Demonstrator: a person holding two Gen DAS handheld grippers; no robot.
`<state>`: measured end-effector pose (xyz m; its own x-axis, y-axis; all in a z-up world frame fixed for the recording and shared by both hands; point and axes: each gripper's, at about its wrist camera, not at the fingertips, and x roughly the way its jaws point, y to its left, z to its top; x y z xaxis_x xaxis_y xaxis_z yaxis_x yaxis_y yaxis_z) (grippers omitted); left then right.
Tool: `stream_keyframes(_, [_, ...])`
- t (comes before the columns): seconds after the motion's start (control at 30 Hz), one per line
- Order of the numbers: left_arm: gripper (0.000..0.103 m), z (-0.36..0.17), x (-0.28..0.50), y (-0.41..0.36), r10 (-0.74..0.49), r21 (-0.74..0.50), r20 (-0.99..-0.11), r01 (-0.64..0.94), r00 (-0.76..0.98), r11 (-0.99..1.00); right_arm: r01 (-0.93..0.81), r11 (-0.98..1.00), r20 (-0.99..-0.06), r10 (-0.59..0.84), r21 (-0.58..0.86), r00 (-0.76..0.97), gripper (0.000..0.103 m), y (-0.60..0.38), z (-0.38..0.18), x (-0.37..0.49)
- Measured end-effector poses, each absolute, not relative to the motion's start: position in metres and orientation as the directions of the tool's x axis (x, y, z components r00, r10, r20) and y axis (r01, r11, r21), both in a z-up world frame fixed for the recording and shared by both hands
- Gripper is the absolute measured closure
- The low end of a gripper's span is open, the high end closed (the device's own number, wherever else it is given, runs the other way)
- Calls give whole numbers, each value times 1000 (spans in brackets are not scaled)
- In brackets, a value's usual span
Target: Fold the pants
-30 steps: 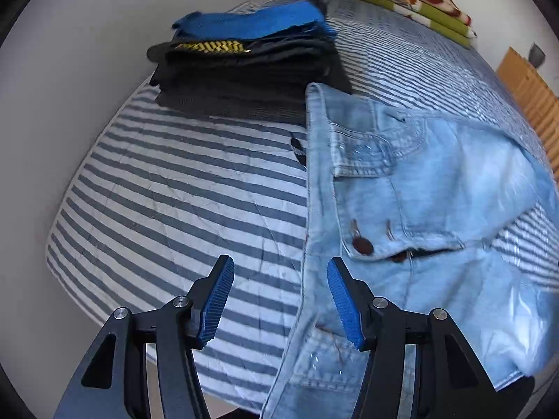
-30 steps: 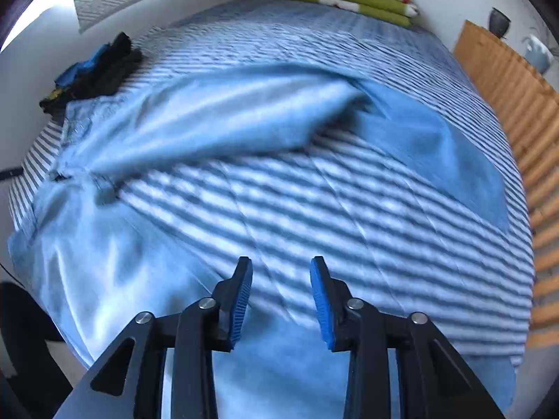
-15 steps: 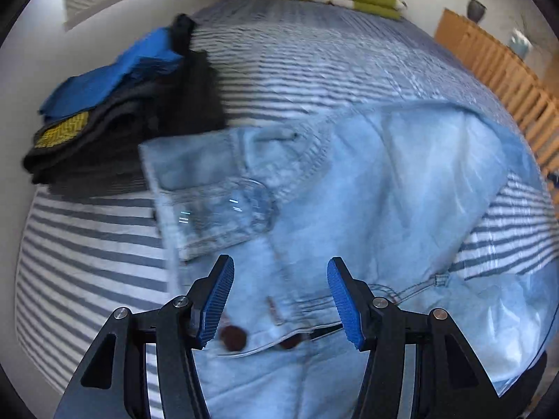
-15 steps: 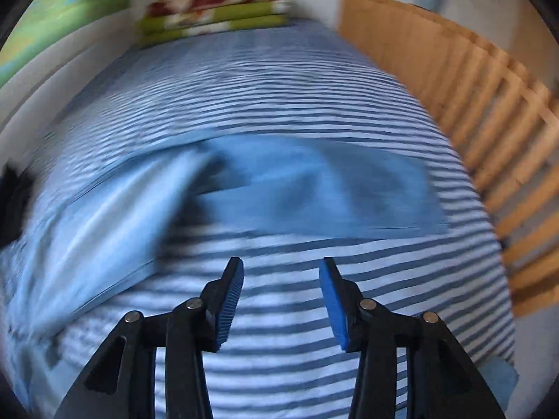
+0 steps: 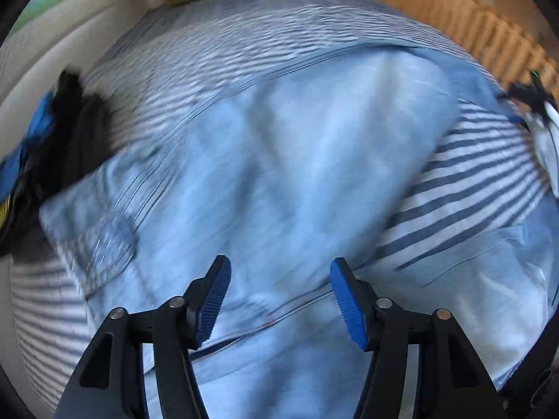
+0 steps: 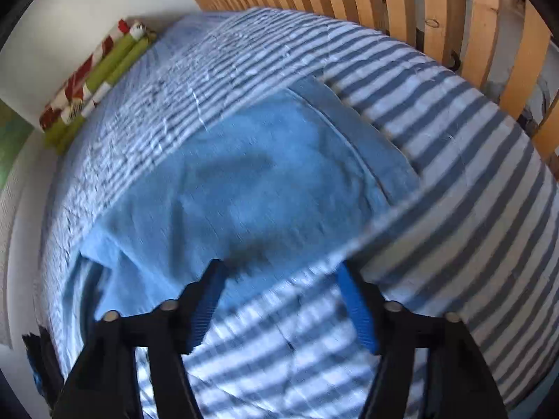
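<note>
Jeans [image 5: 297, 181], pale blue denim, lie spread across a bed with a blue-and-white striped cover [image 6: 454, 181], their legs apart so that stripes show between them. Taking the jeans as landmark: the left gripper [image 5: 279, 300] hangs just above the waist and upper leg, jaws opening, blue pads clear of the cloth. The right gripper [image 6: 283, 300] hangs over the striped gap just beside the far leg's lower end, jaws also opening and gripping nothing (the view is motion-blurred). A pile of dark folded clothes [image 5: 66, 132] lies beside the waistband; a wooden slatted frame [image 6: 401, 7] stands beyond the hems. The step in hand looks like positioning for the first fold. Next, each gripper probably needs to descend and pinch one leg's edge, then carry it over the other.
</note>
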<state>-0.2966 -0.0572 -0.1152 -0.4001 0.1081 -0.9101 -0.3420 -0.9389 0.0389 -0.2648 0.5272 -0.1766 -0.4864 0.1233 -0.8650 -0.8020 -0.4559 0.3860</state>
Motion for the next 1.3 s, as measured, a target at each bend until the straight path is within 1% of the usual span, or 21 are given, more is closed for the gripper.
stream_keyframes(0.07, [34, -115, -304, -24, 131, 48, -910, -414, -393, -909, -811, -420, -854, 138, 407, -501, 33, 530, -179, -271])
stream_keyframes(0.17, [34, -132, -325, 21, 115, 93, -915, -479, -387, -873, -827, -415, -852, 192, 379, -487, 33, 526, -179, -282])
stream_keyframes(0.2, [34, -137, -333, 28, 115, 90, -919, -486, -377, -869, -831, -419, -850, 211, 366, -482, 35, 524, -178, -285])
stream_keyframes(0.23, [34, -145, -341, 39, 123, 78, -925, -496, -360, -865, -834, -425, -850, 228, 352, -475, 43, 523, -178, -288])
stream_keyframes(0.27, [34, -150, -345, 47, 127, 72, -928, -503, -350, -861, -841, -428, -854, 243, 331, -459, 58, 524, -176, -289])
stream_keyframes(0.3, [34, -156, -349, 55, 126, 71, -931, -511, -341, -857, -849, -430, -862, 254, 306, -440, 67, 527, -177, -291])
stream_keyframes(0.37, [45, -163, -355, 64, 135, 69, -931, -526, -339, -848, -846, -438, -860, 254, 305, -442, 90, 531, -174, -290])
stream_keyframes(0.4, [54, -162, -356, 67, 143, 72, -926, -535, -349, -842, -839, -443, -855, 251, 316, -454, 92, 535, -172, -288])
stream_keyframes(0.47, [98, -157, -358, 70, 102, 135, -916, -539, -387, -832, -829, -459, -844, 259, 321, -470, 95, 537, -164, -285])
stream_keyframes(0.5, [100, -154, -361, 69, 90, 140, -917, -525, -389, -839, -823, -469, -839, 263, 321, -477, 95, 537, -158, -283])
stream_keyframes(0.6, [100, -136, -363, 60, 125, 87, -917, -495, -378, -864, -806, -513, -813, 306, 297, -495, 97, 533, -129, -278])
stream_keyframes(0.7, [100, -103, -347, 45, 168, 70, -895, -504, -412, -861, -768, -580, -772, 345, 272, -534, 97, 525, -91, -262])
stream_keyframes(0.8, [100, -80, -328, 32, 233, 8, -889, -521, -395, -854, -784, -595, -744, 441, 176, -502, 97, 518, -65, -233])
stream_keyframes(0.87, [99, -80, -316, 28, 255, -22, -901, -550, -350, -835, -815, -575, -771, 489, 67, -408, 96, 522, -68, -219])
stream_keyframes(0.9, [96, -83, -310, 27, 252, -24, -913, -575, -320, -818, -823, -567, -818, 482, -19, -313, 95, 527, -81, -215])
stream_keyframes(0.93, [92, -86, -306, 25, 253, -33, -922, -591, -294, -806, -811, -584, -856, 440, -42, -272, 88, 532, -92, -213])
stream_keyframes(0.97, [82, -89, -300, 23, 248, -45, -933, -599, -262, -800, -802, -596, -896, 375, -37, -237, 87, 540, -106, -208])
stream_keyframes(1.03, [68, -90, -297, 15, 251, -61, -935, -585, -249, -809, -829, -559, -906, 364, -27, -215, 87, 548, -112, -192])
stream_keyframes(1.17, [68, -78, -308, 1, 243, -37, -917, -540, -315, -841, -843, -537, -865, 404, 41, -299, 84, 543, -91, -178])
stream_keyframes(1.2, [68, -80, -316, -1, 231, -24, -915, -528, -330, -849, -814, -576, -860, 377, 74, -345, 84, 537, -86, -186])
stream_keyframes(1.3, [68, -85, -337, -16, 200, -13, -915, -472, -350, -882, -689, -709, -856, 256, 149, -449, 75, 510, -81, -231])
